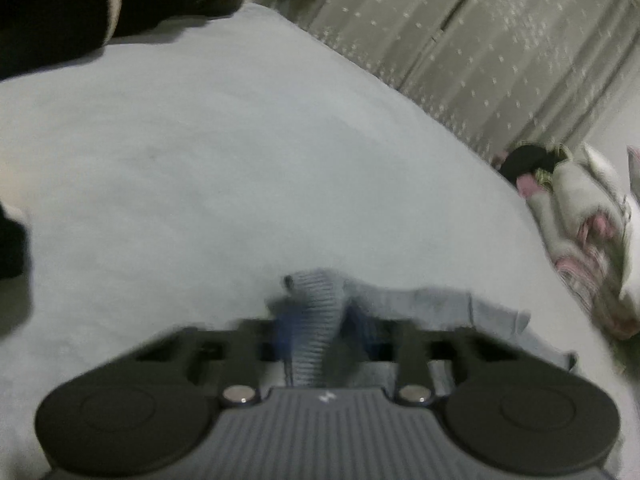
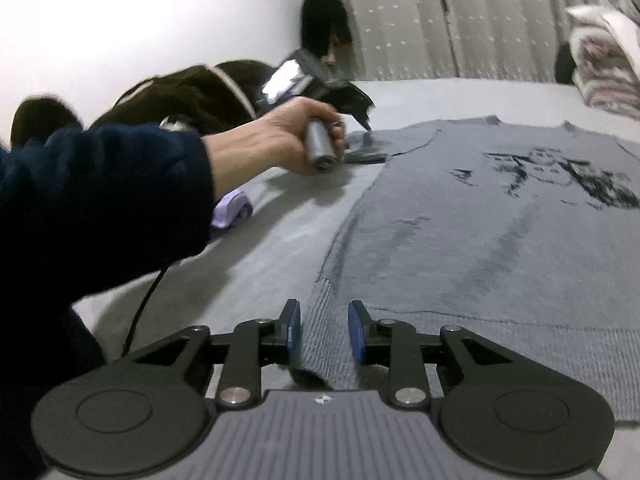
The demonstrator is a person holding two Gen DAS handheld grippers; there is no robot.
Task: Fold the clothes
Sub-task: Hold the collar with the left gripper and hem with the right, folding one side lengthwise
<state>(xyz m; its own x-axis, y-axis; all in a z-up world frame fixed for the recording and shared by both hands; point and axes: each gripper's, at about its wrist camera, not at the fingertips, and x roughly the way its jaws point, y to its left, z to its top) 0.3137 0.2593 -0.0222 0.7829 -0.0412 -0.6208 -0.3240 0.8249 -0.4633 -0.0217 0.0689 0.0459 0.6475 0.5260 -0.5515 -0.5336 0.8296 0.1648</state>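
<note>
Ribbed grey knit fills the middle of the left wrist view: the left gripper [image 1: 316, 320] has its blue pads pressed together on a ribbed cuff [image 1: 316, 312], probably a sleeve end, which stands up between them in a pinched ridge. The rest of that sleeve [image 1: 432, 306] trails off to the right of the jaws across the pale bedsheet [image 1: 200, 160], so its long axis runs sideways from the grip, not ahead of it. This frame is motion-blurred. Dark clothes [image 1: 80, 8] are heaped at the far left corner, and folded pink-patterned laundry [image 1: 580, 232] sits off the bed's right edge in front of a spotted curtain [image 1: 500, 40].

From the right wrist view, the grey sweater [image 2: 460, 220] lies spread flat on the bed, printed side up, collar away from the camera and ribbed hem [image 2: 520, 344] nearest. The right gripper [image 2: 324, 332] has its jaws apart, straddling the hem's left corner; the pads do not press on the knit, though the cloth passes between them. Further off and to the left, the person's hand [image 2: 288, 136] holds the other gripper down at the sleeve by the shoulder. A lilac item [image 2: 232, 208] lies beside the dark sleeve of the arm.

Both grippers work the same side of the garment, one at the sleeve, one at the hem corner. The fold therefore likely goes across the body toward the right, and the hem corner must be clamped first.
</note>
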